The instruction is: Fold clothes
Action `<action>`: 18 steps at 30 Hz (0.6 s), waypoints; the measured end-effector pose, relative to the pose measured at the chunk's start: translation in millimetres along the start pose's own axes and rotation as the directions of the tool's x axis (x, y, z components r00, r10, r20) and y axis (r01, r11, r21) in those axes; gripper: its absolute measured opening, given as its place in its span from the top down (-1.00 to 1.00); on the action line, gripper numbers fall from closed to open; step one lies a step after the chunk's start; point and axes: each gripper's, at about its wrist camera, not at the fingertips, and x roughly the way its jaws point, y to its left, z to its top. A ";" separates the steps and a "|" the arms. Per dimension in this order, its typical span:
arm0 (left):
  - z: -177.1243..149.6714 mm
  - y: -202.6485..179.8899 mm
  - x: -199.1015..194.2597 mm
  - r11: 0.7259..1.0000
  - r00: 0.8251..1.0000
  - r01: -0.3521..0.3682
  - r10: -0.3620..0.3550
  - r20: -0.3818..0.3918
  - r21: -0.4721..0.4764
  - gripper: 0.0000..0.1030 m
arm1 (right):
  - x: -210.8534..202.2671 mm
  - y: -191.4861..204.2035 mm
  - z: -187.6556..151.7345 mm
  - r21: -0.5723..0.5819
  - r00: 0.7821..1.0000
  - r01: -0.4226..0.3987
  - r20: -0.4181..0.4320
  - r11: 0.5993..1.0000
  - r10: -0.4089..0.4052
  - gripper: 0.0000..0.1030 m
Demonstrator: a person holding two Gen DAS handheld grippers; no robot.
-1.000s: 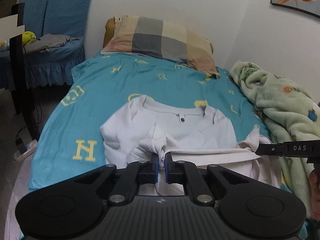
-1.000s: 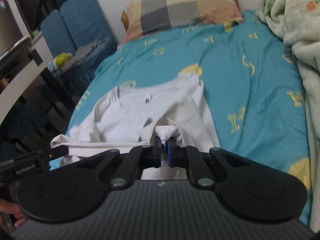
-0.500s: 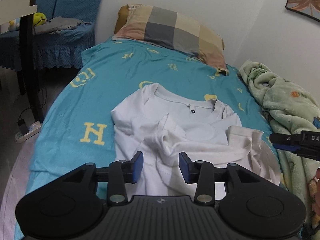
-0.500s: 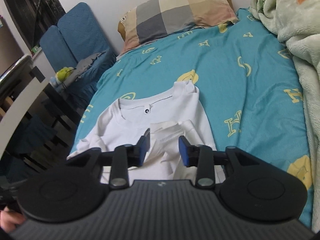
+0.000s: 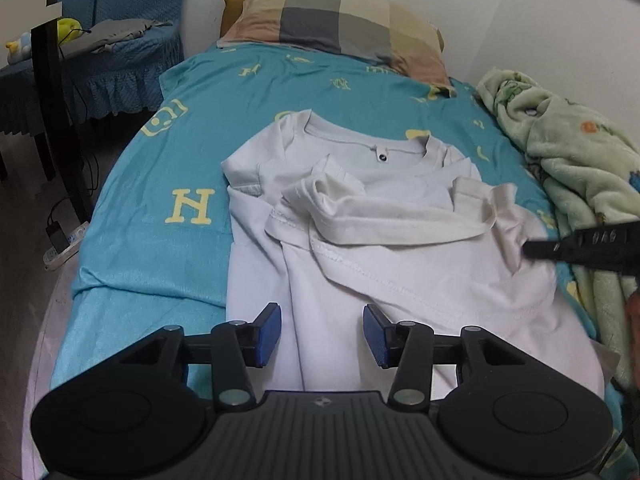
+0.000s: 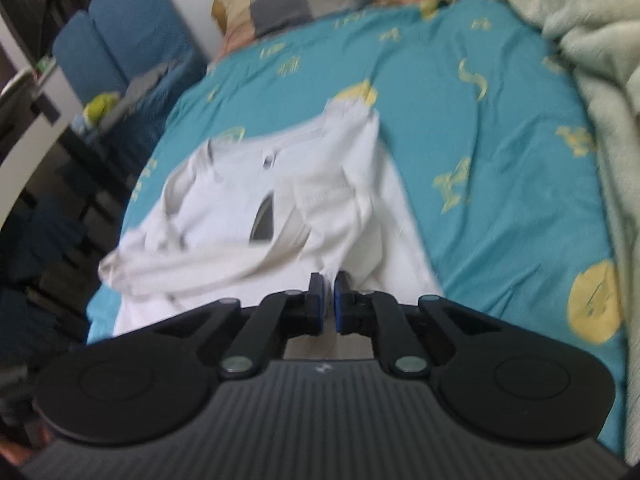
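Observation:
A white T-shirt [image 5: 400,248] lies on the teal bed sheet [image 5: 160,208], collar toward the pillow, with its sleeves and hem bunched over the chest. It also shows in the right wrist view [image 6: 224,216]. My left gripper [image 5: 322,334] is open and empty, just above the shirt's near part. My right gripper [image 6: 328,300] has its blue pads almost together at the shirt's right side edge, and a little white cloth shows between them. The right gripper's finger also shows in the left wrist view [image 5: 580,242] at the shirt's right edge.
A checked pillow [image 5: 336,20] lies at the head of the bed. A green fleece blanket [image 5: 572,160] is heaped along the right side. A blue covered chair [image 5: 108,52] and a dark table leg [image 5: 56,112] stand to the left, with a power strip [image 5: 60,248] on the floor.
Both grippers let go of the shirt corners and opened, leaving the folded-up cloth on the chest. The left one pulled back and stays open. The right one has shut again at the shirt's right edge.

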 end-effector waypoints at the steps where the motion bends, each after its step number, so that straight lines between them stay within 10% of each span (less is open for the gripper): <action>1: -0.1 -0.2 1.2 1.000 1.000 -0.005 0.005 0.000 0.007 0.07 | 0.0 -3.1 3.3 0.000 1.000 0.018 0.020 1.000 -0.018 0.85; 8: -0.1 -10.7 -6.0 1.000 0.998 -0.021 0.021 0.052 0.010 -0.07 | 11.4 -21.0 9.3 0.026 0.996 0.092 0.017 0.995 -0.092 0.81; 18: -28.0 -48.0 28.3 0.987 0.984 -0.148 0.154 0.087 -0.066 -1.00 | -26.6 13.9 -2.7 -0.095 0.991 0.114 0.081 0.989 -0.106 0.80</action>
